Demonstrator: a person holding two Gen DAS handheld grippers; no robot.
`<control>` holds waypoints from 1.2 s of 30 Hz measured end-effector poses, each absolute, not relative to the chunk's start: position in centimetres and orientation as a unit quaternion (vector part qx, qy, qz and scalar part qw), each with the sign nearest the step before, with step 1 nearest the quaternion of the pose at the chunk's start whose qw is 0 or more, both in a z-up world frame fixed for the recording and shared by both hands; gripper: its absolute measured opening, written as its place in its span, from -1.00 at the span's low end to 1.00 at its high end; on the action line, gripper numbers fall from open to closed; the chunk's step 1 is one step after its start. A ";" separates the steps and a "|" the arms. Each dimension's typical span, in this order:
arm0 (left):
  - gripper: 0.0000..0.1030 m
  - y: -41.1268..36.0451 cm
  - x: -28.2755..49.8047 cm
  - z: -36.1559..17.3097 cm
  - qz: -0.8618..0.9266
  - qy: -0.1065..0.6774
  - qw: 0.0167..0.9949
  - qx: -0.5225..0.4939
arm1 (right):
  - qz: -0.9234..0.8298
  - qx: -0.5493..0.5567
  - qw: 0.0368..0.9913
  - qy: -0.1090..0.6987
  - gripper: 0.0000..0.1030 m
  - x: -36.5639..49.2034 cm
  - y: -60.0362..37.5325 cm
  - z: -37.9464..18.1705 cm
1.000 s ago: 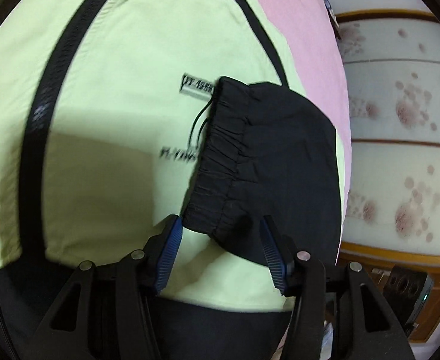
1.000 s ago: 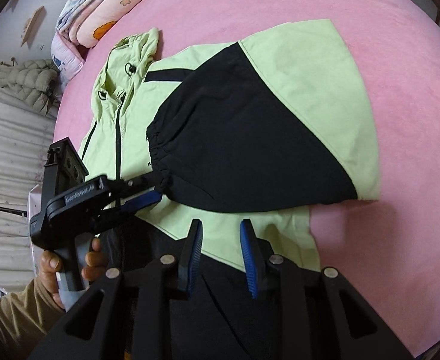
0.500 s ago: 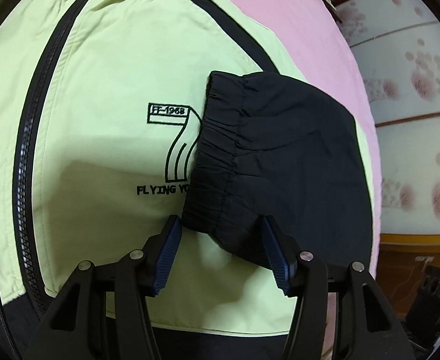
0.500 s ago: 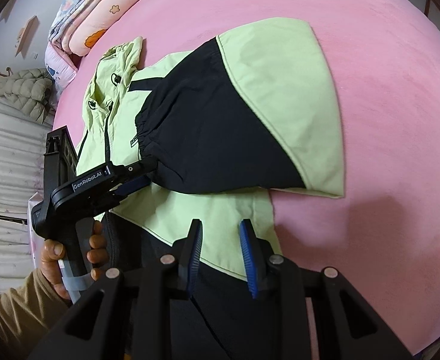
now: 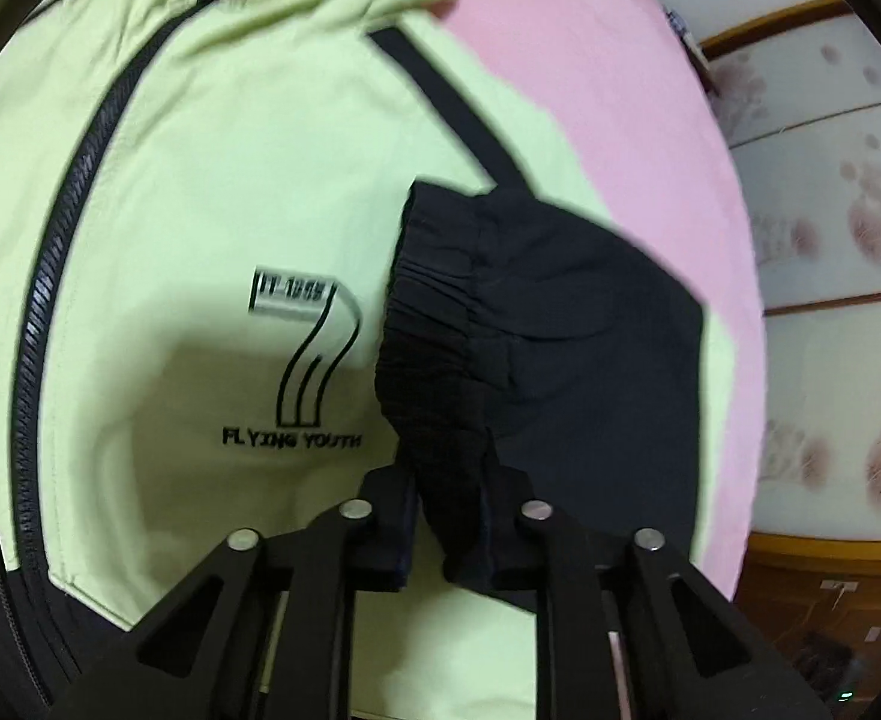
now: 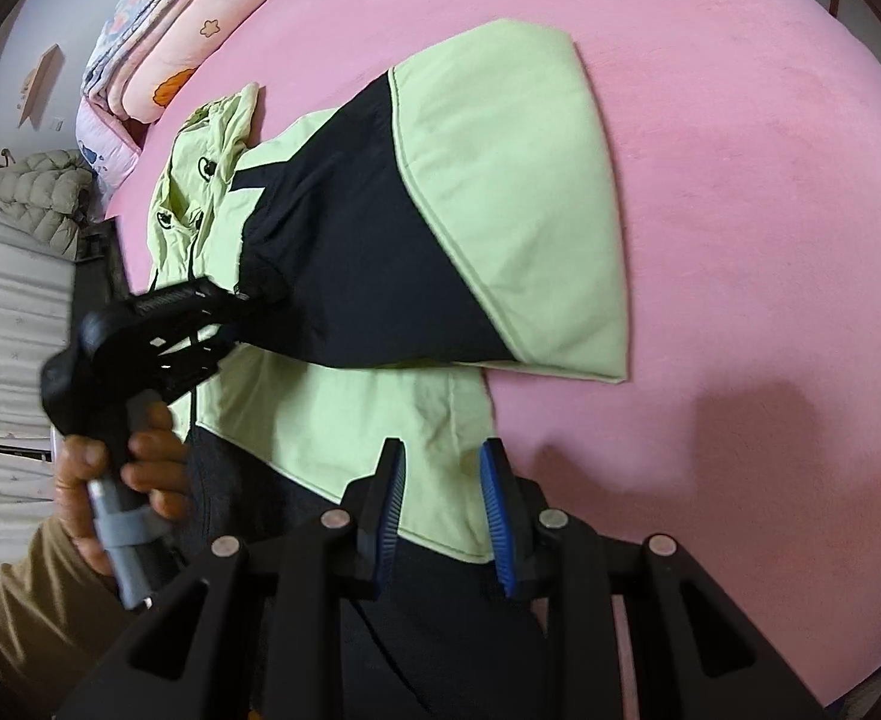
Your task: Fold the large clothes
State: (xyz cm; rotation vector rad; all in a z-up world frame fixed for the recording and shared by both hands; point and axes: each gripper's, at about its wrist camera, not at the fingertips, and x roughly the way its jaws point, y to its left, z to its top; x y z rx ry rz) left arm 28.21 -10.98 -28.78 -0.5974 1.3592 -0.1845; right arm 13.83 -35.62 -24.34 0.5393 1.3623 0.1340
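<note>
A lime-green and black zip jacket (image 5: 200, 210) lies flat on the pink bed (image 6: 740, 180), front up. Its sleeve (image 6: 440, 240) is folded across the chest, with the black elastic cuff (image 5: 434, 360) beside the "FLYING YOUTH" print. My left gripper (image 5: 446, 480) is closing, its jaws pinching the cuff's lower end. In the right wrist view the left gripper (image 6: 254, 297) shows in a person's hand (image 6: 116, 468) at the cuff. My right gripper (image 6: 443, 462) hovers open over the jacket's green lower edge (image 6: 380, 408), holding nothing.
Folded quilts (image 6: 170, 60) are stacked at the bed's far end, with a puffy coat (image 6: 32, 192) beside them. White doors with a floral pattern (image 5: 830, 240) stand past the bed's right edge. Bare pink bedding spreads to the right of the jacket.
The left gripper's jaws have closed from wide apart onto the black cuff and drawn it along the chest. The right gripper's view has drifted slightly; its jaws have not changed.
</note>
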 end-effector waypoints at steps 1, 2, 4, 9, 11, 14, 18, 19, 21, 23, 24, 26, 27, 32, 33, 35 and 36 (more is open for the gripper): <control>-0.76 -11.0 28.3 -28.0 -0.081 0.612 0.740 -0.266 | 0.059 0.242 0.743 0.621 -0.50 13.9 -35.8 -24.4; -0.77 -10.9 28.5 -26.9 -0.080 0.605 0.748 -0.262 | 0.056 0.237 0.746 0.620 -0.50 14.0 -36.0 -24.4; -0.77 -11.1 28.9 -24.7 -0.074 0.586 0.765 -0.256 | 0.050 0.232 0.749 0.618 -0.50 14.3 -36.4 -24.5; -0.77 -8.4 28.7 -17.8 -0.032 0.504 0.831 -0.232 | 0.046 0.229 0.757 0.610 -0.50 15.5 -36.6 -24.5; -0.77 -6.0 27.7 -16.6 -0.002 0.483 0.845 -0.231 | 0.052 0.224 0.761 0.607 -0.50 16.0 -36.2 -24.3; -0.76 -1.2 24.3 -16.6 0.063 0.475 0.851 -0.216 | 0.068 0.200 0.768 0.605 -0.50 16.7 -34.8 -24.0; -0.76 3.2 20.9 -20.9 0.136 0.520 0.816 -0.214 | 0.085 0.170 0.772 0.607 -0.50 17.3 -33.3 -24.0; -0.75 4.3 20.3 -21.9 0.148 0.529 0.806 -0.218 | 0.088 0.162 0.772 0.609 -0.50 17.4 -33.0 -24.2; -0.74 6.1 19.4 -24.6 0.168 0.552 0.787 -0.220 | 0.091 0.141 0.773 0.612 -0.50 17.6 -32.3 -24.5; -0.73 7.2 19.0 -26.3 0.177 0.561 0.776 -0.226 | 0.091 0.122 0.775 0.613 -0.50 17.8 -31.9 -24.6; -0.73 7.3 19.1 -26.6 0.179 0.560 0.776 -0.229 | 0.090 0.104 0.779 0.612 -0.50 17.9 -31.6 -24.7; -0.73 6.8 19.6 -25.8 0.175 0.548 0.786 -0.226 | 0.087 0.082 0.783 0.611 -0.50 18.2 -31.3 -24.8; -0.73 6.6 19.8 -25.0 0.170 0.538 0.796 -0.220 | 0.085 0.070 0.784 0.611 -0.50 18.3 -31.1 -25.0; -0.73 6.1 21.3 -21.1 0.154 0.484 0.844 -0.172 | 0.081 0.079 0.790 0.603 -0.50 18.3 -31.4 -24.7; -0.73 6.3 21.5 -21.2 0.152 0.486 0.844 -0.168 | 0.079 0.083 0.791 0.601 -0.50 18.4 -31.5 -24.6; -0.73 6.3 21.6 -22.3 0.148 0.501 0.838 -0.158 | 0.076 0.094 0.790 0.601 -0.50 18.7 -31.8 -24.7; -0.73 6.3 21.3 -22.7 0.146 0.508 0.835 -0.156 | 0.075 0.101 0.790 0.600 -0.50 18.9 -32.0 -24.9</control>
